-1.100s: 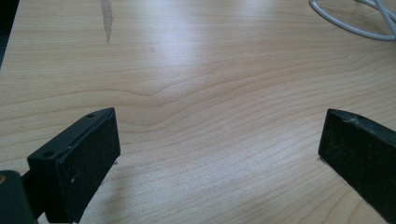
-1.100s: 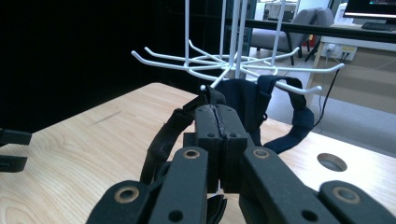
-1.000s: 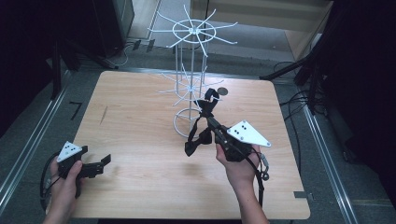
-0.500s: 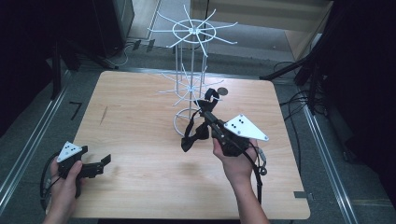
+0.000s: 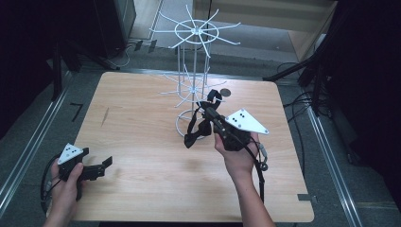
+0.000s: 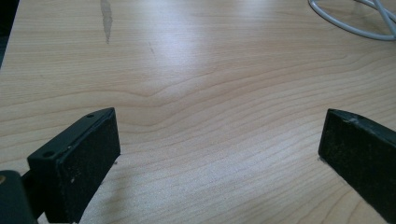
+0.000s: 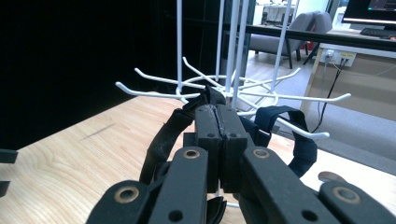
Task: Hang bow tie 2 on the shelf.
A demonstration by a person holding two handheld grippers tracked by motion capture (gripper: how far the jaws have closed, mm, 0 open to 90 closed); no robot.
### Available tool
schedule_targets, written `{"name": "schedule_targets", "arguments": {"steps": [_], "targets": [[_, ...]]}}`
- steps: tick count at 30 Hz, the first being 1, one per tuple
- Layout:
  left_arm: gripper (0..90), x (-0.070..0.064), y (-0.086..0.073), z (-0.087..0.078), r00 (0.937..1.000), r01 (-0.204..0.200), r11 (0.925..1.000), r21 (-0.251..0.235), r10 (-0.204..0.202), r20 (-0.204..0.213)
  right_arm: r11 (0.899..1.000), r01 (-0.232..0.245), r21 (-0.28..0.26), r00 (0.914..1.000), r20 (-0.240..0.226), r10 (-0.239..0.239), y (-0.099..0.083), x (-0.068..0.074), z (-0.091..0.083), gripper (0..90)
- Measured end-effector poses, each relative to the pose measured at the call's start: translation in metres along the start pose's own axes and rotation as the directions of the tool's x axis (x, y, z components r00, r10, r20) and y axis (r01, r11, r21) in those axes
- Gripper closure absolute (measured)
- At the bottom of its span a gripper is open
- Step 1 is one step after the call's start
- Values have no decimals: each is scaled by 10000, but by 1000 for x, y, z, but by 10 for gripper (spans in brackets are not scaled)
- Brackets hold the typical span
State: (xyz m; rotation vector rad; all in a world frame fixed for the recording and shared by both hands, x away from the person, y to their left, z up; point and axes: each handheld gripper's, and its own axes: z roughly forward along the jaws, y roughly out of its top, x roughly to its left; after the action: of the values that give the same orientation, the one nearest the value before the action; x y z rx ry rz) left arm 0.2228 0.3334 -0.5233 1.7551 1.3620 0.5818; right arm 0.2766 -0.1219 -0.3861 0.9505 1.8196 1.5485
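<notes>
My right gripper [image 5: 208, 112] is raised above the pale wooden surface [image 5: 142, 123], close against the white wire rack with radiating hooks [image 5: 194, 35]. In the right gripper view its fingers [image 7: 208, 122] are pressed together on a black fabric strap with loops [image 7: 161, 140]. From the high view, the strap [image 5: 193, 130] hangs from the fingertips down toward the rack's round wire base [image 5: 182, 124], its lower end dangling just over the base ring. In the right gripper view one loop of the strap [image 7: 299, 135] sits to the right of the fingers, right at one of the lower-tier hooks [image 7: 299, 132]; I cannot tell whether it is threaded over the hook or only in front of it. The fingertips are level with the lower tier of hooks [image 5: 189, 87], just beside the rack's central post.

My left gripper [image 5: 106, 162] is well apart from all this, resting low near the front left corner of the surface, held in my left hand [image 5: 66, 182]. Its fingers [image 6: 79, 158] stand wide apart with bare wood between them, holding nothing. A curve of the rack's base wire [image 6: 350, 28] shows at the far top right of the left gripper view.

A small round grey disc [image 5: 225, 92] lies on the surface beyond the right gripper, near the rack.
</notes>
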Motion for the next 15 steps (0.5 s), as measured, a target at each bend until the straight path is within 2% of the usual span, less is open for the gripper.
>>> {"name": "schedule_targets", "arguments": {"steps": [15], "targets": [[0,0,0,0,10000,5,10000,-16,-5,3,9995,-198,257,9998,53,197,-3,-10,17,900]]}}
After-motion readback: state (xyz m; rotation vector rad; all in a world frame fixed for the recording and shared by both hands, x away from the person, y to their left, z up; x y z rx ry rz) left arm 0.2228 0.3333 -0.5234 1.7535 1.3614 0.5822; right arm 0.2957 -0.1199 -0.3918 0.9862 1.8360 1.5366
